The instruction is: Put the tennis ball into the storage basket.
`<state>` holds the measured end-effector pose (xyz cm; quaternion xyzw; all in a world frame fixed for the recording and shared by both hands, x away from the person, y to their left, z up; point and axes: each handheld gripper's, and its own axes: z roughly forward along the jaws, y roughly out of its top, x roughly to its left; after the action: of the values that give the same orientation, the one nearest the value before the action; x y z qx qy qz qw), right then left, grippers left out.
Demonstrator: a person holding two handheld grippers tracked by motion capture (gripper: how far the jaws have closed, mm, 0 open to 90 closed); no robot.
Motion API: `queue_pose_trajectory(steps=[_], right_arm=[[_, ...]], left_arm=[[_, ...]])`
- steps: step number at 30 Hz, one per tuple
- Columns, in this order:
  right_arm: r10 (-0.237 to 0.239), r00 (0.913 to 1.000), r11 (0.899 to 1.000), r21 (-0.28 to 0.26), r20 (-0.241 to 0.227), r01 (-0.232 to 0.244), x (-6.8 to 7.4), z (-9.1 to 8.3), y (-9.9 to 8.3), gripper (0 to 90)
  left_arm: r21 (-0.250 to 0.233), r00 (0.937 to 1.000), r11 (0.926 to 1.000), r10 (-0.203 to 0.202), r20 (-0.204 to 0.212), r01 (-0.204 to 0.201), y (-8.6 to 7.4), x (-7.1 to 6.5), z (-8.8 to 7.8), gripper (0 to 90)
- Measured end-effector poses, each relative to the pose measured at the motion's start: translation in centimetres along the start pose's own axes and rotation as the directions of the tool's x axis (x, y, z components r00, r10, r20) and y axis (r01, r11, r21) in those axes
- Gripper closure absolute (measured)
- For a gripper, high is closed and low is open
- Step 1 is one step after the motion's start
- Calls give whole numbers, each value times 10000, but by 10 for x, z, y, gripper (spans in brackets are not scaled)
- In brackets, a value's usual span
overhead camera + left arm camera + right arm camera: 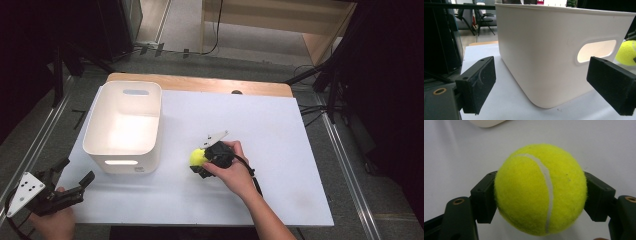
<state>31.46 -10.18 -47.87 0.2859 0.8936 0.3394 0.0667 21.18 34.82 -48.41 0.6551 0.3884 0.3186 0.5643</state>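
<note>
High view: white table (pixel 280 130) with a white bin (pixel 125 125) standing toward its left side; a yellow tennis ball (pixel 197 157) lay on the table just to the right of the bin's near corner, apart from it; the right gripper (pixel 202 162) was at the ball, the person's right hand (pixel 231 167) wrapped around its body, forearm coming in from the bottom edge; the left gripper (pixel 75 181) sat at the table's near left corner, in front of the bin, jaws spread with nothing between them; left hand (pixel 52 222) below it.

Left gripper view: both black jaws stood wide apart, low in the frame; between and beyond them was the bin's (pixel 544 57) near wall with its oval handle slot; neither pad touched it; the tennis ball (pixel 627 53) showed at the right edge, past the bin's corner.

Right gripper view: the tennis ball (pixel 541 188) sat squarely between the two black jaws, both pads pressed against its sides; jaws clamped on the ball; white table surface behind; a corner of the bin (pixel 486 122) at the top edge.
</note>
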Motion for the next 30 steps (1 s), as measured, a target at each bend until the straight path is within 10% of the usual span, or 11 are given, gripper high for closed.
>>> queue_pose_trajectory(steps=[30], right_arm=[[-219, 9966, 9995, -238, -798, 201, 3, -11, 24, 239]], left_arm=[[15, 10000, 10000, 9, -10, -9, 0, 0, 0, 86]])
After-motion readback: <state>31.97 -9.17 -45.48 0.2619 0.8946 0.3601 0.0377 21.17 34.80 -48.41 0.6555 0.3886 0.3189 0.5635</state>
